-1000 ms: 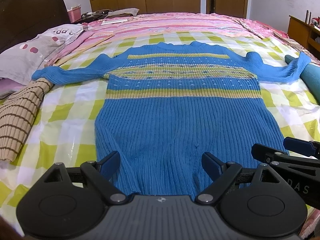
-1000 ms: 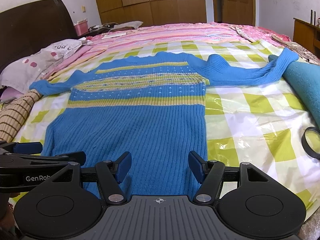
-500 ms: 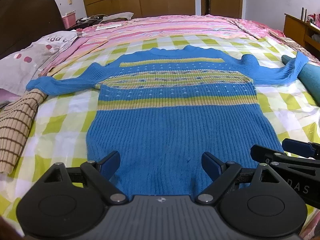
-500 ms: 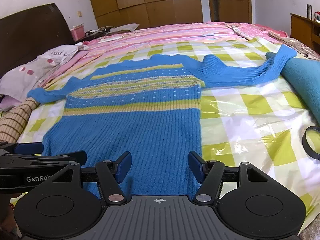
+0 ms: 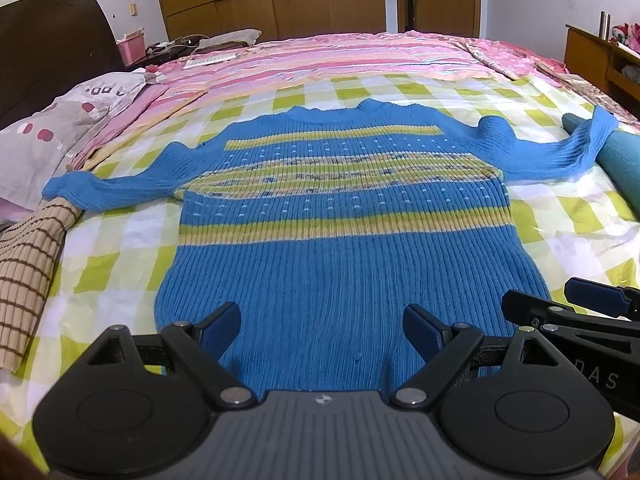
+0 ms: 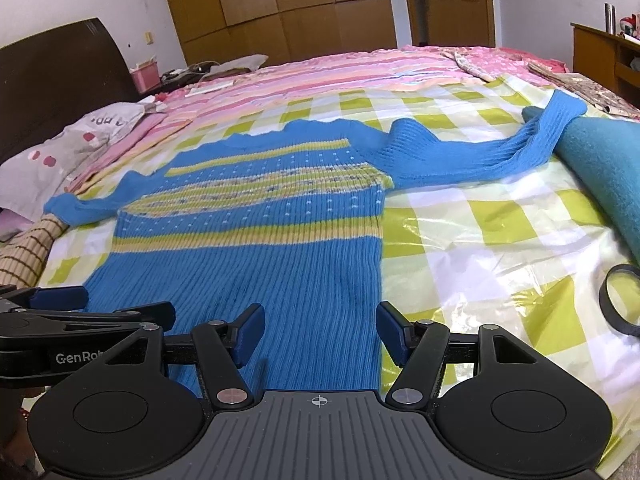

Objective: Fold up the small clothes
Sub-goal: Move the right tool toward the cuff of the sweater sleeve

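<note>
A blue ribbed sweater point(image 5: 344, 248) with yellow stripes lies flat on the checked bed cover, both sleeves spread out; it also shows in the right wrist view point(image 6: 256, 248). My left gripper point(image 5: 322, 330) is open and empty just above the sweater's hem near its middle. My right gripper point(image 6: 320, 332) is open and empty above the hem's right corner. The right gripper's fingers point(image 5: 592, 300) show at the lower right of the left wrist view, and the left gripper's fingers point(image 6: 60, 298) at the left of the right wrist view.
A teal rolled cloth point(image 6: 604, 160) lies under the right sleeve's end. A brown checked garment point(image 5: 28, 264) lies at the left under the left cuff. A black ring point(image 6: 622, 300) sits at the right. Pillows point(image 5: 48, 136) and a pink striped blanket point(image 5: 340, 60) lie beyond.
Both grippers have drawn back and risen a little, so the sweater looks farther away and more of it shows. Both stay open. The sweater has not moved.
</note>
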Demonstrator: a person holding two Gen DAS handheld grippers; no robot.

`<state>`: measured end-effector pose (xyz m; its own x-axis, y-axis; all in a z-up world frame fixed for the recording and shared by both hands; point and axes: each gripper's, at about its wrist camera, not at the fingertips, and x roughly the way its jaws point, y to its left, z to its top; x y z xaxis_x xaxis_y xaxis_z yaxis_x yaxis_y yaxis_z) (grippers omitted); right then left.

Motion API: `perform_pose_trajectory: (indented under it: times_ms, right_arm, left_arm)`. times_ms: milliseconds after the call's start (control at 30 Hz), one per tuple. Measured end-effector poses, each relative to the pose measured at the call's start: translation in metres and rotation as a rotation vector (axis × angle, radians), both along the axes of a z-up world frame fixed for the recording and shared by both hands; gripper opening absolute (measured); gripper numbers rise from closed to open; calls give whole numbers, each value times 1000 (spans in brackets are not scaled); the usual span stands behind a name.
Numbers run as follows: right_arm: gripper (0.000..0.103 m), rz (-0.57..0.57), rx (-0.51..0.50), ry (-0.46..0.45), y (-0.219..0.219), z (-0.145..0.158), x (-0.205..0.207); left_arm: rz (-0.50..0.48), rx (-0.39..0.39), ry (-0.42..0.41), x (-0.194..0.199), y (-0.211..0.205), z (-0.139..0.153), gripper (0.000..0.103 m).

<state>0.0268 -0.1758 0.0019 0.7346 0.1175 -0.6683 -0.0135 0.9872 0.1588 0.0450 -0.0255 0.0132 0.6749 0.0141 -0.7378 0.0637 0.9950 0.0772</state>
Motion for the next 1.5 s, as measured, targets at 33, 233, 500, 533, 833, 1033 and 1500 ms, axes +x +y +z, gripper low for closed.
perform_pose_trajectory:
  times_ms: [33,233,500,533,833,1033,1500]
  right_arm:
    - [63,0,1,-1,0,0,1]
    - [62,-7,17,-3,-4,0,7]
    - [62,-30,31,-14,-15,3,14]
    - [62,-31,33,-15,-16,3,15]
    - [61,-37,28,-31,-24,8,25]
    - [60,-44,29,-31,-31,7,32]
    - [60,-192,28,-82,-104,26,63]
  left_arm:
    - [0,1,-1,1,-1,0,92]
    - [-2,3,-2,10,-5,2,92]
    - [-20,12,-13,21,-16,5,92]
    - [-21,13,-14,23,-18,6,92]
    - [-33,18,-21,35,-29,9,92]
    - [-43,19,-17,44,-36,8,93]
    - [-145,-27,-69,83,-90,26,94]
